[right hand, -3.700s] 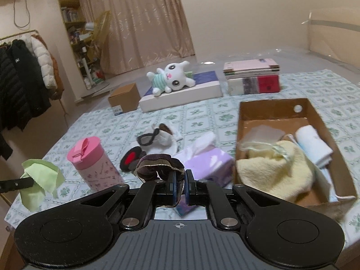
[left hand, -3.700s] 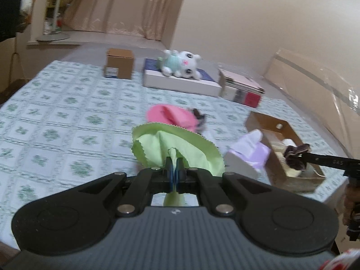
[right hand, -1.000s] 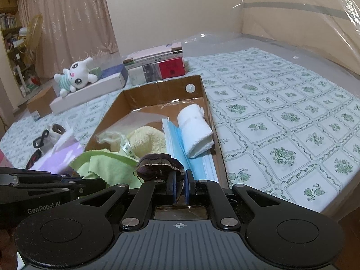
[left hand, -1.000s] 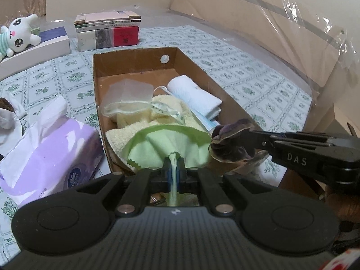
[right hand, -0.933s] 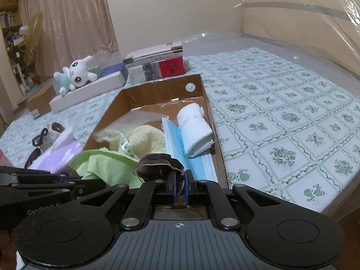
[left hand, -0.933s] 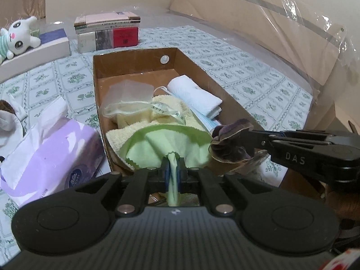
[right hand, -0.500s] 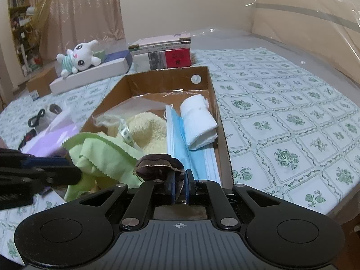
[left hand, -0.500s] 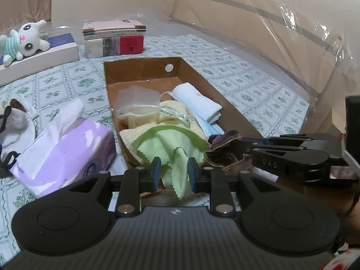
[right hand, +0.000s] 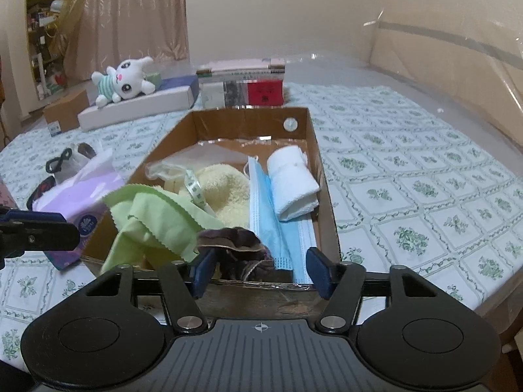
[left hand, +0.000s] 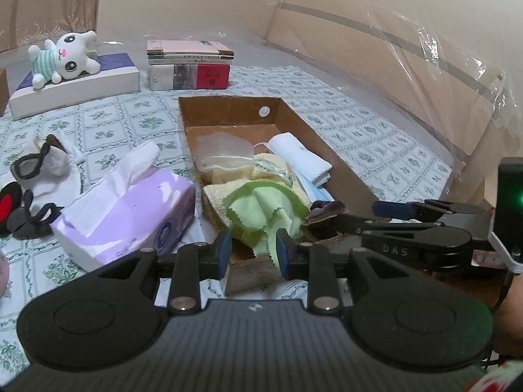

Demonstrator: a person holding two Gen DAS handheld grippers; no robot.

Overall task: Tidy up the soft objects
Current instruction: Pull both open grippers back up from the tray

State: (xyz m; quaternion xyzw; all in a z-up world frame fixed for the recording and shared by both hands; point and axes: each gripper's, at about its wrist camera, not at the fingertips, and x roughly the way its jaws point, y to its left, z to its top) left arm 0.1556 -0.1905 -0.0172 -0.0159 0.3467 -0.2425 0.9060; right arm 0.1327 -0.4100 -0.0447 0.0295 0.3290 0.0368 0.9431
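Both your left gripper (left hand: pixel 253 248) and right gripper (right hand: pixel 260 269) gape empty; the limp green cloth (right hand: pixel 153 215) and brown piece (right hand: pixel 235 245) weigh little, so pinch a raised fold.

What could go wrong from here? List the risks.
The green cloth drapes over the cardboard box's near wall, so it may slide out. The brown fabric piece sits at that near edge too, between the open right tool's fingers; withdrawing could drag it off.

Both hand-held grippers (left hand: pixel 253 248) (right hand: pixel 261 271) now parted — green cloth (left hand: pixel 264 209), brown piece (right hand: pixel 235 245) released.
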